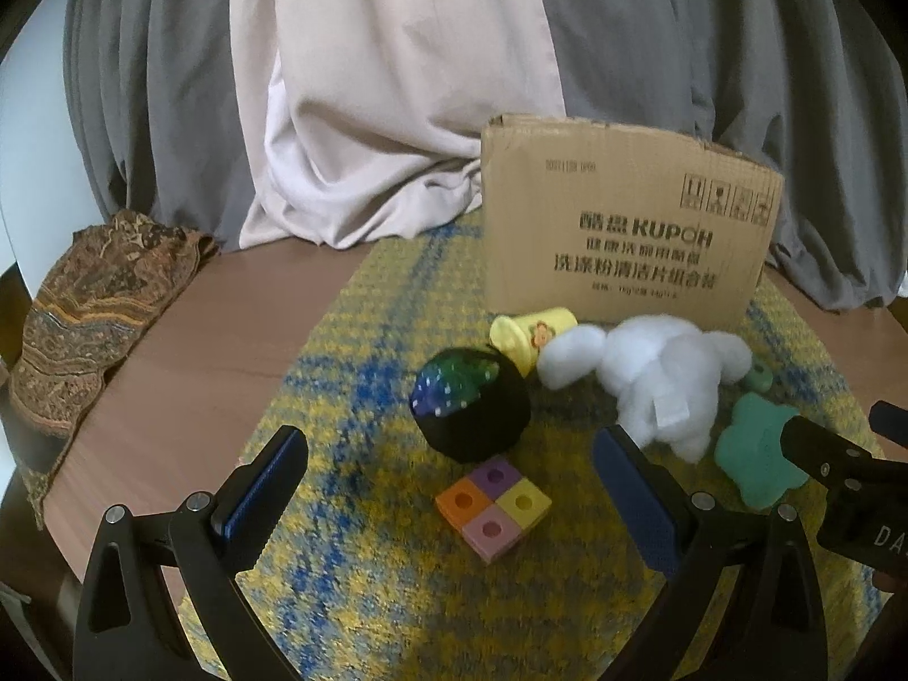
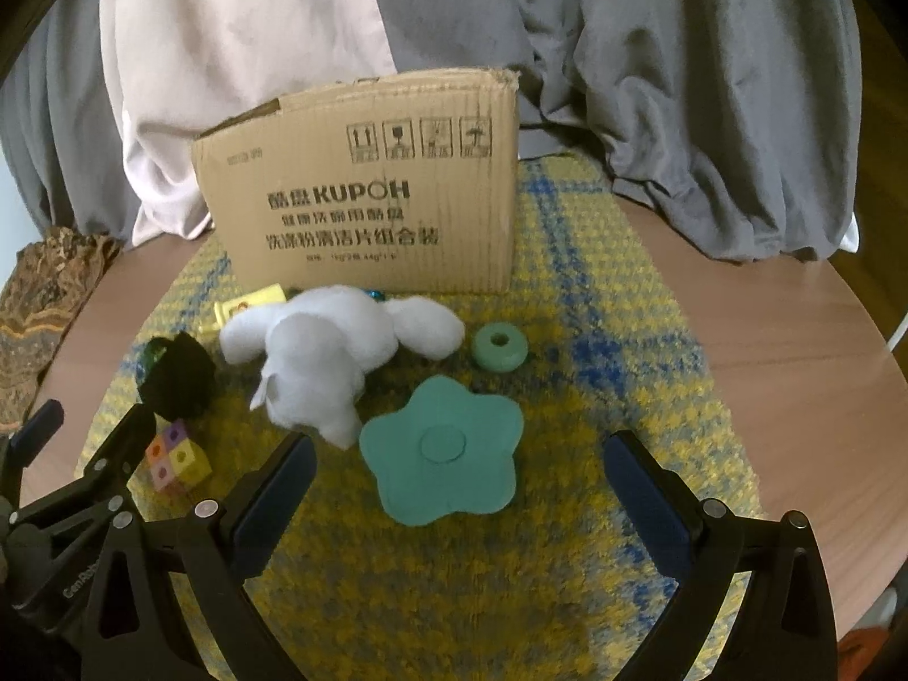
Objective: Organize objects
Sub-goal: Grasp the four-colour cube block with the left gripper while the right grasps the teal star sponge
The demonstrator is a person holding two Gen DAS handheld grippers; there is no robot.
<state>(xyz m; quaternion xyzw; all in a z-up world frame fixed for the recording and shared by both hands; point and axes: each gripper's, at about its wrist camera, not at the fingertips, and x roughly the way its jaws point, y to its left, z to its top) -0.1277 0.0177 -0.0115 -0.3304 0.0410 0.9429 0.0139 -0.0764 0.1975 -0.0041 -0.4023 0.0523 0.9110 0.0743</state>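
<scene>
A cardboard box [image 1: 624, 221] [image 2: 374, 198] stands at the back of a yellow and blue mat [image 1: 363, 584] [image 2: 488, 584]. In front of it lie a white plush toy [image 1: 652, 374] [image 2: 323, 357], a yellow cup [image 1: 530, 332] [image 2: 249, 303] on its side, a black ball with a green-blue patch [image 1: 471, 408] [image 2: 179, 377], a four-colour cube block [image 1: 492, 502] [image 2: 176, 462], a green flower-shaped piece [image 1: 755, 454] [image 2: 445, 448] and a green ring [image 2: 499, 346]. My left gripper [image 1: 454, 488] is open, just before the cube block. My right gripper [image 2: 459, 488] is open around the flower piece's near edge.
The mat lies on a round brown table [image 1: 187, 363] [image 2: 811, 363]. A patterned brown cloth [image 1: 91, 306] [image 2: 45, 295] hangs over the left edge. Grey and pale pink fabric [image 1: 386, 85] [image 2: 681, 85] is heaped behind the box.
</scene>
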